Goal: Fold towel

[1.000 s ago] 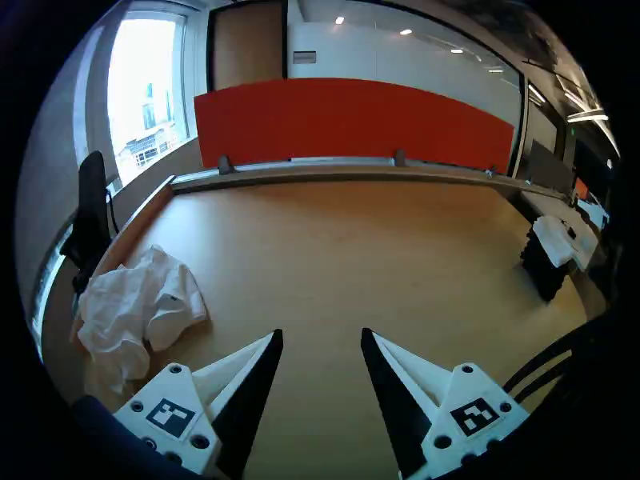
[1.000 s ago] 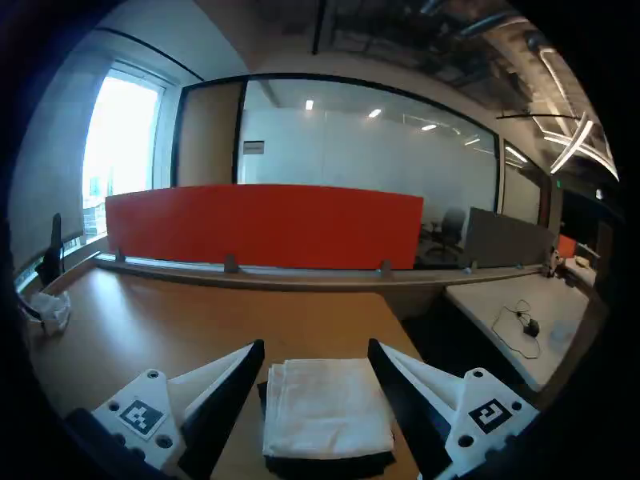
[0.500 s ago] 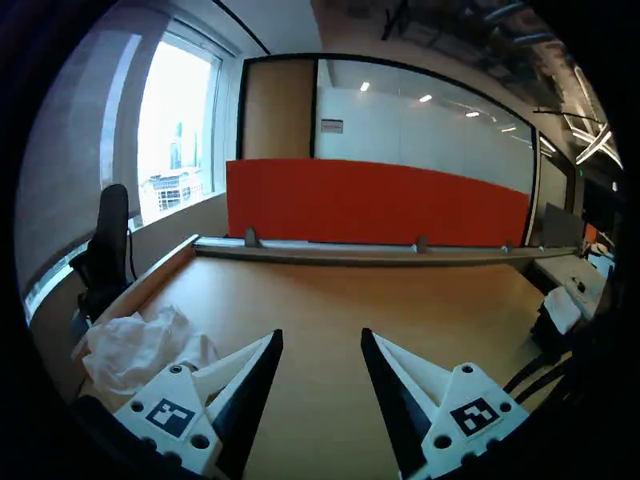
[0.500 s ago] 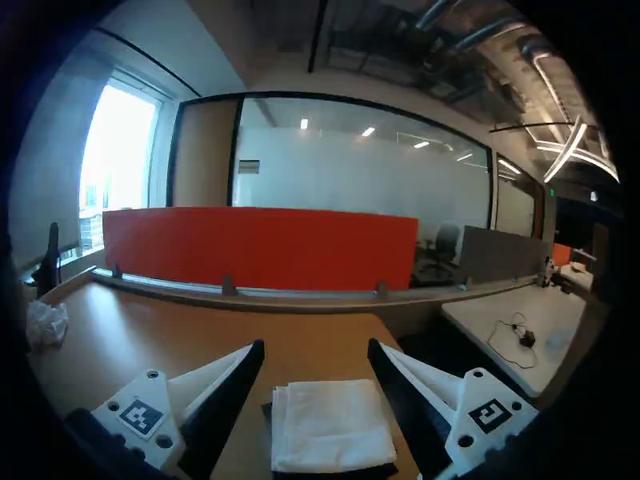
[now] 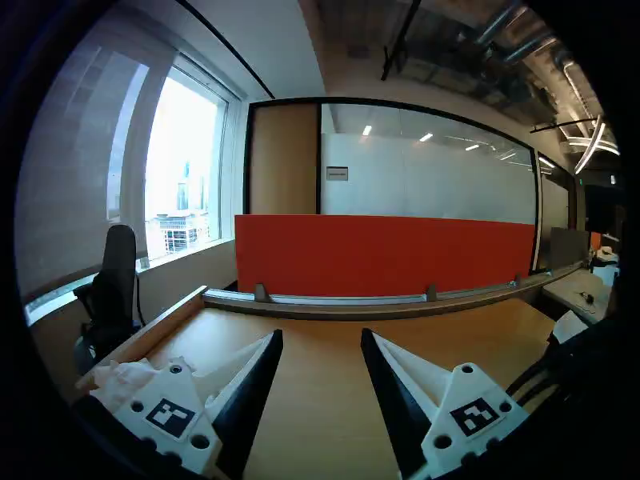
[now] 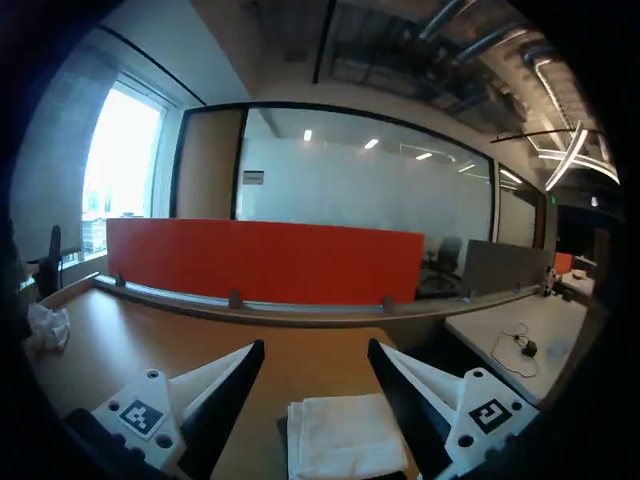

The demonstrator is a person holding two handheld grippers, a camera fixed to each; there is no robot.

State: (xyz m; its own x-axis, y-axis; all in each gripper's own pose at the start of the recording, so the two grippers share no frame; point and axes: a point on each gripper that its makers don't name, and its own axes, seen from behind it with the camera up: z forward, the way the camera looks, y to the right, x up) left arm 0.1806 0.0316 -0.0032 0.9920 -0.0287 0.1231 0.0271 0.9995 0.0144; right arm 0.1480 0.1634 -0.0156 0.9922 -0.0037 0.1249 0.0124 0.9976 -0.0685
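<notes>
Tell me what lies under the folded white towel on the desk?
A dark edge peeks out left of the folded towel, so it seems to rest on something dark on the wooden desk. The towel covers the rest; what it is cannot be told.

On desk (image 6: 136,344), folded towel (image 6: 348,436); crumpled cloth (image 6: 50,328), perhaps, far left.

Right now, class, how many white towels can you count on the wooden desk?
2. A crumpled towel lies at the left edge of the desk; a folded towel lies just ahead of the open right tongs. The folded one may be a stack hiding more.
</notes>
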